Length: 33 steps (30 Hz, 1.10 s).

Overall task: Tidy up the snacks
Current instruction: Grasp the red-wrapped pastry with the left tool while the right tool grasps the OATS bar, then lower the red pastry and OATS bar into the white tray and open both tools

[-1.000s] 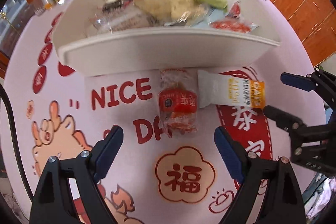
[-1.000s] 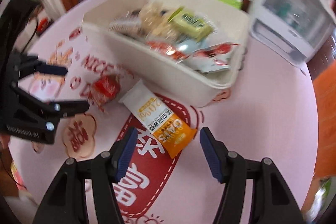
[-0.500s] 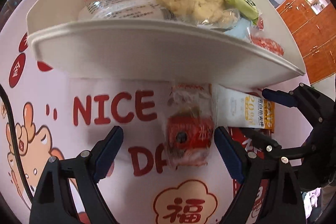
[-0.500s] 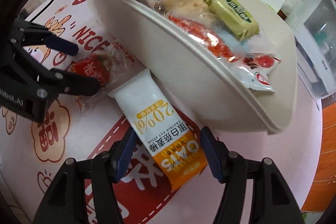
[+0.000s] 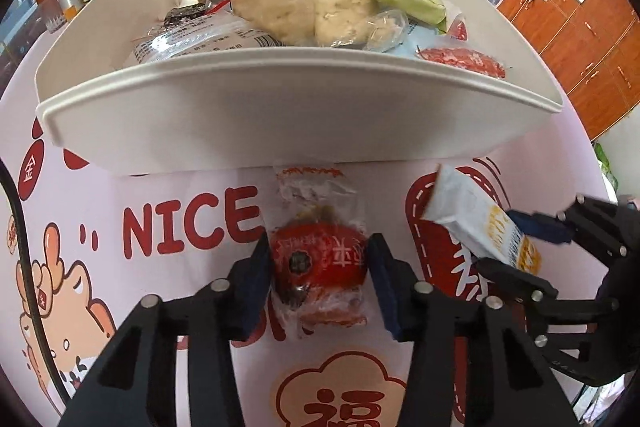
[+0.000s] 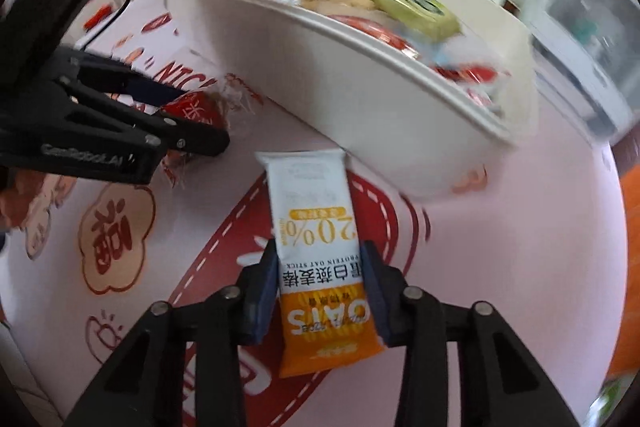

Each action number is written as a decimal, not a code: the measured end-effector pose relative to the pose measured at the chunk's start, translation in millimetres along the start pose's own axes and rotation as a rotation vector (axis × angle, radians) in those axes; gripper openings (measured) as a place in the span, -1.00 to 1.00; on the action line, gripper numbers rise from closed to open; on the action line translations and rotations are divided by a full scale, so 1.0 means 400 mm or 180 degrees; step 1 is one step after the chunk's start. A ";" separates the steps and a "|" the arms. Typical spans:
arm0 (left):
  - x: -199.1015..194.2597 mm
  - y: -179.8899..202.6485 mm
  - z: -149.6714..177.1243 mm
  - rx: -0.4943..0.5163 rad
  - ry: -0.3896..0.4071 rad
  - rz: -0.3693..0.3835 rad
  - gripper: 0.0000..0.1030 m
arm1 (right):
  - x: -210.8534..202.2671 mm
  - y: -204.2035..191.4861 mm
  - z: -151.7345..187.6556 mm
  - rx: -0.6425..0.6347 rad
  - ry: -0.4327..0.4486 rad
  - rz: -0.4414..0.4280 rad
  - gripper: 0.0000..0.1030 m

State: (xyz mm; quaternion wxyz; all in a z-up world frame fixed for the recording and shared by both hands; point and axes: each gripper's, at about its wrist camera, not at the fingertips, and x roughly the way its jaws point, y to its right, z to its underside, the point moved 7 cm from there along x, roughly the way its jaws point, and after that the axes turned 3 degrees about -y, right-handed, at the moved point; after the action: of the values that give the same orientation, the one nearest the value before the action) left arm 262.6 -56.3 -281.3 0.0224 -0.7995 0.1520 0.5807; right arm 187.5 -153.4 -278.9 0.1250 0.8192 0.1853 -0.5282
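Desk (image 5: 520, 163): pink printed mat, wooden cabinets (image 5: 576, 23) behind | left gripper (image 5: 319, 263) tilted down, jaws closing, pads against red snack pack (image 5: 320, 263) on mat | right gripper (image 6: 320, 287) closing on oat bar (image 6: 320, 267), its far end raised | cream bin (image 5: 280, 115) just beyond, holding mixed snack packets (image 5: 304, 3)

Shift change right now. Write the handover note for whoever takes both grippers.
Left gripper: jaws closing on the red snack pack, on the mat.
Right gripper: jaws closing on the oat stick, its far end tilted up off the mat.
White bin just behind them holds several snacks already.
Done: both picks lined up.
Left: finish both grips, lift, drop each in the bin.
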 end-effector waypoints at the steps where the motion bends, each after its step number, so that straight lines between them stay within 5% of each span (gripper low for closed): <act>1: -0.003 -0.001 0.004 -0.0031 0.0006 0.0043 -0.16 | -0.009 0.003 0.006 0.0090 0.0006 -0.0036 -0.26; 14: -0.191 -0.035 0.039 -0.0039 0.0326 0.0159 -0.18 | -0.145 -0.016 0.020 0.0692 0.0301 -0.0350 -0.27; 33: -0.574 -0.056 -0.116 0.0261 0.1080 -0.0531 -0.17 | -0.485 0.004 -0.262 0.0337 0.1195 0.0224 -0.26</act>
State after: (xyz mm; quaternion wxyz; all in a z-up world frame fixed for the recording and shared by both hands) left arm 247.1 5.2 -54.8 0.0771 -0.8941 0.1102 0.4271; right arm 201.7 -146.2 -58.8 0.0633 0.9147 0.1486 -0.3705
